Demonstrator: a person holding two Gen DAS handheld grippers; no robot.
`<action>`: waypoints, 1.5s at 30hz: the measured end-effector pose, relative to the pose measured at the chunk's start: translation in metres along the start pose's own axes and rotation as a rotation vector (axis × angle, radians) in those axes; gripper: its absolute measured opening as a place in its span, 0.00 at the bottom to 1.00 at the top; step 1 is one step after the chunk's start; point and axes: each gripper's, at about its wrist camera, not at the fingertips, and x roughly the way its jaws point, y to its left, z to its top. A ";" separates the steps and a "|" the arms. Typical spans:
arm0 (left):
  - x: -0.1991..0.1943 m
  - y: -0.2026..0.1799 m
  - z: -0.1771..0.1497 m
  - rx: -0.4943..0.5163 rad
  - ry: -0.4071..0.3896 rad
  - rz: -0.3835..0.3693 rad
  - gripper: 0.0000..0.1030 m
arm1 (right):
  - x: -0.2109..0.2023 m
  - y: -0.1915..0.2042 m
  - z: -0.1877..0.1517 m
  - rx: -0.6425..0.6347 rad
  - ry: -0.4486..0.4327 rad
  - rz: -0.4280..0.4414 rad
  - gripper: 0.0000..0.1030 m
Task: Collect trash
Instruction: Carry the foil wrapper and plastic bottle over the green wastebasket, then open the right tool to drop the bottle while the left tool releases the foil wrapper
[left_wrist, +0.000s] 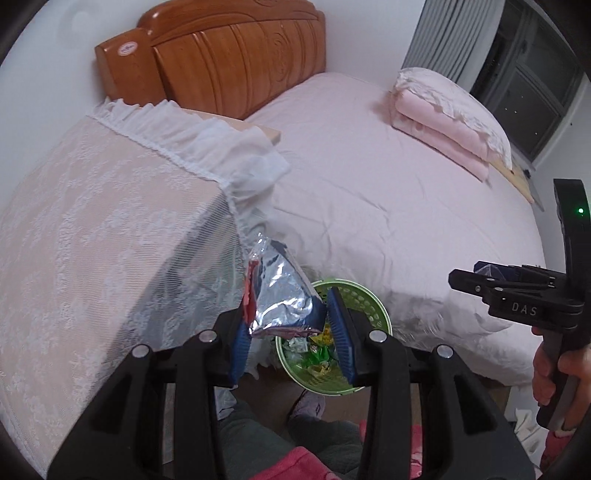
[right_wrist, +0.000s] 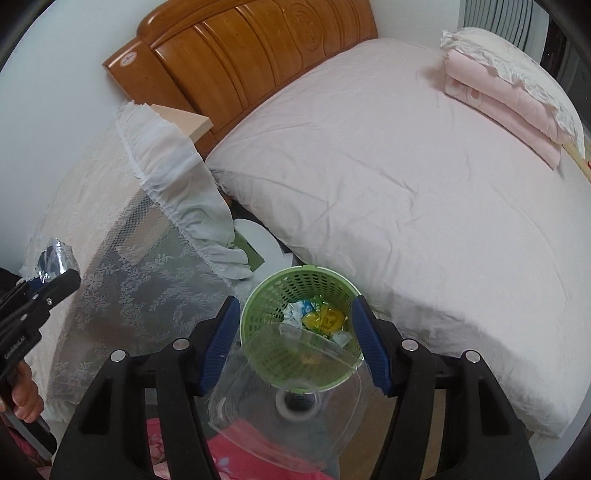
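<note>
A green perforated waste basket (right_wrist: 273, 354) stands on the floor between the bed and the lace-covered table; it holds several wrappers (right_wrist: 325, 319). It also shows in the left wrist view (left_wrist: 365, 295). My left gripper (left_wrist: 288, 325) is shut on a silver foil snack bag (left_wrist: 280, 295), held above the basket's left rim. The bag also shows at the far left of the right wrist view (right_wrist: 55, 258). My right gripper (right_wrist: 295, 347) is wide apart around a clear plastic bottle (right_wrist: 291, 398), directly above the basket; I cannot tell whether the pads (right_wrist: 218, 350) touch it.
A bed with a pink sheet (right_wrist: 406, 184) and wooden headboard (right_wrist: 240, 55) fills the right. Folded pink bedding (right_wrist: 509, 96) lies at its far side. A lace-covered table (left_wrist: 92, 240) stands at left. A white round object (right_wrist: 258, 240) lies behind the basket.
</note>
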 end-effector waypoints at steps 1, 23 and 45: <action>0.006 -0.005 -0.002 0.008 0.013 -0.005 0.37 | 0.003 -0.011 -0.001 0.006 0.006 0.005 0.61; 0.031 -0.021 -0.009 0.070 0.100 -0.006 0.37 | 0.048 -0.025 -0.016 0.037 0.096 0.010 0.67; 0.072 -0.087 -0.017 0.230 0.233 -0.151 0.89 | 0.009 -0.090 -0.016 0.194 0.028 -0.089 0.85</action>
